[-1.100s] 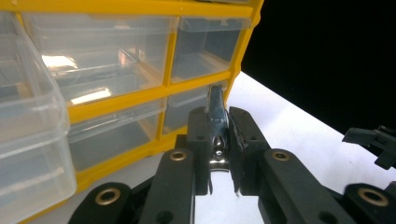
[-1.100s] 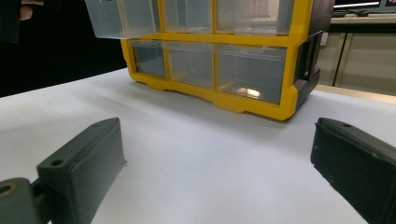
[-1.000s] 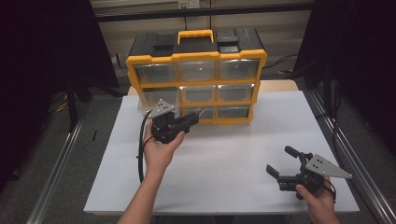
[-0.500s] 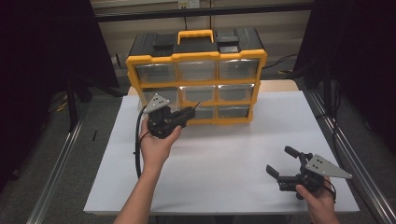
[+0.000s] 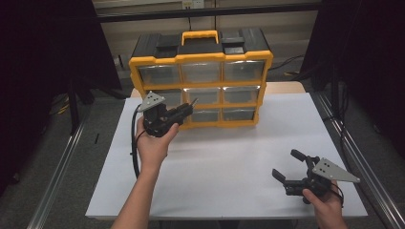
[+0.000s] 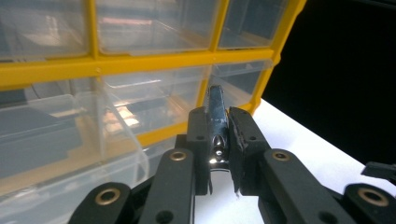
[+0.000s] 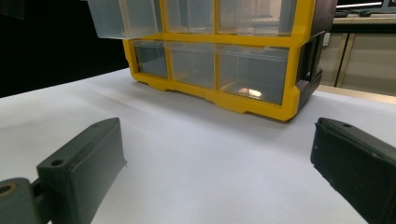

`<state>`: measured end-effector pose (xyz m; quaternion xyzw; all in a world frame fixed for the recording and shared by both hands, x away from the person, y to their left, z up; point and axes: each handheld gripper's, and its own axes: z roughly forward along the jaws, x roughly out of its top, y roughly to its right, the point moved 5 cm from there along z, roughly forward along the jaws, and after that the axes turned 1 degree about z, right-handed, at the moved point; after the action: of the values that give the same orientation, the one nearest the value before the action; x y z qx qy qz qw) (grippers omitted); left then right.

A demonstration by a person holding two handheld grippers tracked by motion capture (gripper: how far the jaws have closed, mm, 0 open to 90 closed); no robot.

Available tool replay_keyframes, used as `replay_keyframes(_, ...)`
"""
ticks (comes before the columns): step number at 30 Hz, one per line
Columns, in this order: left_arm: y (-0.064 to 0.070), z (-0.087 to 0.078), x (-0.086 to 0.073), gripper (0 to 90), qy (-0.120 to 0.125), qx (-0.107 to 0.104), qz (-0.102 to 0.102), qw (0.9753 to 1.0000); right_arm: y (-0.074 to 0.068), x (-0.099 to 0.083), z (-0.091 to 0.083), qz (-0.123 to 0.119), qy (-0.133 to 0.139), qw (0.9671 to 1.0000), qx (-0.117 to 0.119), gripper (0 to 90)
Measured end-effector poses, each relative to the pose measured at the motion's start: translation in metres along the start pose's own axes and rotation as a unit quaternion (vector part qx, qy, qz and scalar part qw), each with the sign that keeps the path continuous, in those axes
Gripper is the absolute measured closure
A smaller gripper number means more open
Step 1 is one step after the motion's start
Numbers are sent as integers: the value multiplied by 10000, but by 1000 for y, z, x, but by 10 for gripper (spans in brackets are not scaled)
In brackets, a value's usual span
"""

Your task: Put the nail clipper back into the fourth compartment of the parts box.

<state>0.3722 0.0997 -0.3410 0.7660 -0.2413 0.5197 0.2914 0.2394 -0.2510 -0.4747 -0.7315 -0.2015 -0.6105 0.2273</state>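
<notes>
A yellow and black drawer cabinet [image 5: 200, 62] with clear drawers stands at the back of the white table [image 5: 229, 157]. Its middle-left drawer [image 6: 70, 140] is pulled out, and that open drawer [image 7: 119, 18] juts forward in the right gripper view. My left gripper [image 5: 188, 107] hovers just in front of this drawer, shut on a small shiny metal piece [image 6: 215, 116] that sticks up between its pads. Near the front right corner my right gripper [image 5: 286, 163] is held open, nothing between its fingers [image 7: 79, 163], pointing toward the cabinet [image 7: 219, 56].
Clear closed drawers fill the cabinet's other rows [image 6: 154, 28]. Metal rails [image 5: 57, 181] run along both sides of the table. A black cable [image 5: 134, 152] hangs from the left gripper. The right gripper's jaw tip [image 6: 380, 170] shows far off in the left gripper view.
My left gripper has moved up and forward, closer to the cabinet's open drawer, still holding the metal piece. The right gripper has stayed in place.
</notes>
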Motion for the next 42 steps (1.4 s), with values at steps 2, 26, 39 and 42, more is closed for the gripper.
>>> replay_keyframes(2,-3,-1,1,798,-12,55,48,10000,0,0,0,-1,-1,10000,3,26)
replay_keyframes(26,-31,-15,9,798,105,425,-40,9990,0,0,0,20,2,10000,-4,25)
replay_keyframes(39,-46,-16,8,798,92,679,-74,9976,0,0,0,23,11,10000,-5,26)
replay_keyframes(42,-49,-16,8,797,127,697,-86,9974,0,0,0,26,14,10000,-4,26)
